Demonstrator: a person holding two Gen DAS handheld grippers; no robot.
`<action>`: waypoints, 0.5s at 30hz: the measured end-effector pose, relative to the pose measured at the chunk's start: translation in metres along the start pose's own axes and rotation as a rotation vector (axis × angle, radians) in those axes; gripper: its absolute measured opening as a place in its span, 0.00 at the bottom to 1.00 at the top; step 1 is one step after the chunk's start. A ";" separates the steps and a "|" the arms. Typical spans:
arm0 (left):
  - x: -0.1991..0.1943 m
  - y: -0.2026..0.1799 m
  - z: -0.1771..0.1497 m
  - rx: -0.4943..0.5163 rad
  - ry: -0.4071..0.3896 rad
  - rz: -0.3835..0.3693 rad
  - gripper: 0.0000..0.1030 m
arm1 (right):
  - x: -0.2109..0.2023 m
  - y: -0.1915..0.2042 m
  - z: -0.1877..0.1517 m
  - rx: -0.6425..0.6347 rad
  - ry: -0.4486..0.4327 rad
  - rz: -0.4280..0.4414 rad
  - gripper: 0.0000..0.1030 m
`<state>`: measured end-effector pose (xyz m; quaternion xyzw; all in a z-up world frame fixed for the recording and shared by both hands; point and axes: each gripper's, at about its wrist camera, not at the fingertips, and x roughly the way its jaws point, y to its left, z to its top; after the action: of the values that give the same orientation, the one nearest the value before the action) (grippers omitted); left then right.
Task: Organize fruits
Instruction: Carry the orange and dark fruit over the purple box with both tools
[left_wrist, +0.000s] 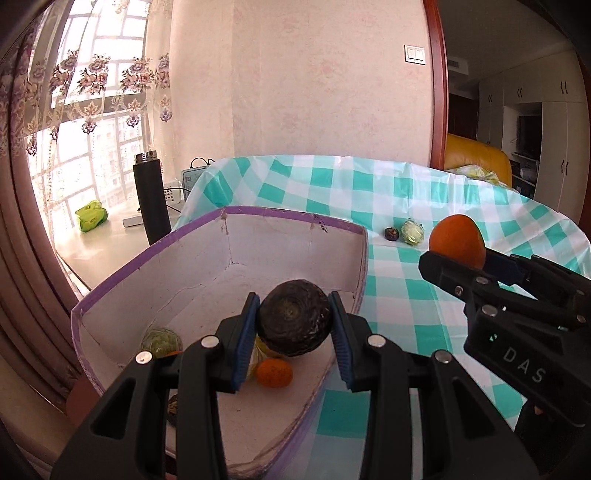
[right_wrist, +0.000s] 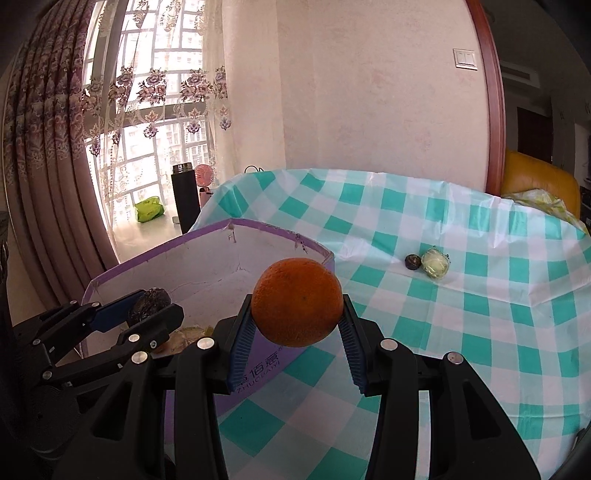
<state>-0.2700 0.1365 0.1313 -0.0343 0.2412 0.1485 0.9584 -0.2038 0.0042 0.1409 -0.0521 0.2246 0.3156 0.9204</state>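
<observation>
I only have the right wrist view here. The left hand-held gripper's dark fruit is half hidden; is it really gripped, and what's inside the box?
Observer: Yes. The left hand-held gripper is shut on the dark fruit, a pad on each side, over the interior of the box.
Operator: Anything on the box floor?
Observer: A small orange fruit lies on the floor.
Operator: Anything else?
Observer: A greenish wrapped fruit sits near the left wall.

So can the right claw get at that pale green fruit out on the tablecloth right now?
Probably not yet: the right claw is shut on an orange. The path across the cloth to the green fruit looks open otherwise.
</observation>
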 end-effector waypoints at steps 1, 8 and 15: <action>0.002 0.007 0.000 -0.007 0.002 0.017 0.37 | 0.003 0.006 0.002 -0.009 0.002 0.011 0.43; 0.019 0.054 -0.007 -0.067 0.072 0.099 0.37 | 0.032 0.045 0.015 -0.097 0.048 0.052 0.43; 0.050 0.084 -0.015 -0.090 0.191 0.128 0.37 | 0.086 0.074 0.019 -0.197 0.229 0.053 0.43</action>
<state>-0.2601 0.2283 0.0947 -0.0760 0.3264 0.2163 0.9170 -0.1807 0.1159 0.1230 -0.1718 0.2972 0.3525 0.8706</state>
